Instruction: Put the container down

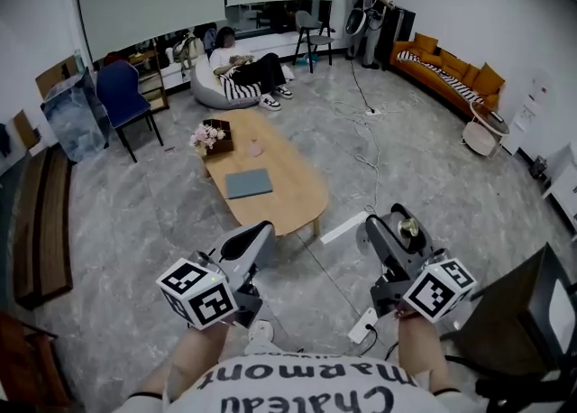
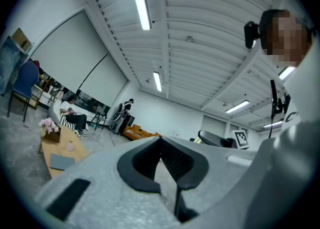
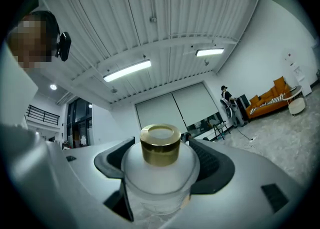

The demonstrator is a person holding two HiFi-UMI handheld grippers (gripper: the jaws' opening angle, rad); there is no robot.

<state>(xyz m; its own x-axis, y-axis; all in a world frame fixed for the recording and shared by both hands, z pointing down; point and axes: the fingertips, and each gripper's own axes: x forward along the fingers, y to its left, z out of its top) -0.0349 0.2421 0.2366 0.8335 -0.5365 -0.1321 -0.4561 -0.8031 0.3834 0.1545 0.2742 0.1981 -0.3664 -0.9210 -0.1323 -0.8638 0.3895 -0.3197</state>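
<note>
Right gripper [image 3: 161,162]: jaws spread wide, black pads pressing on both flanks of a frosted, translucent round container with a gold cylindrical cap [image 3: 160,145]. The container stands upright between the pads, cap uppermost, gripped on its body below the shoulder. In the head view it is held in the air over grey marbled floor, not resting on anything.

Left gripper [image 2: 162,159]: jaws brought together, pads meeting at the tips, nothing between them. It hangs idle beside the right one.

Likely set-down surface: the oval light-wood low table [image 1: 302,199], which is well ahead of both grippers and lower. On it are a flat grey pad [image 1: 248,183] and, at the far end, a dark box of pink flowers [image 1: 212,137]. The near end is bare wood.

Step in hand, as I judge it: carry and place; nothing is set down yet.

Notes for doing it well:
- Close the gap to the table first, minding the white power strip [image 1: 365,325] and cable on the floor near the feet.
- Keep the gripper level so the cap stays up.
- Aim for bare wood, apart from the pad.
- Lower until the base sits flat, only then part the jaws.
- Frosted wall probably slick, so do not relax the grip early.
- Withdraw straight back so the pads do not nudge it.
</note>
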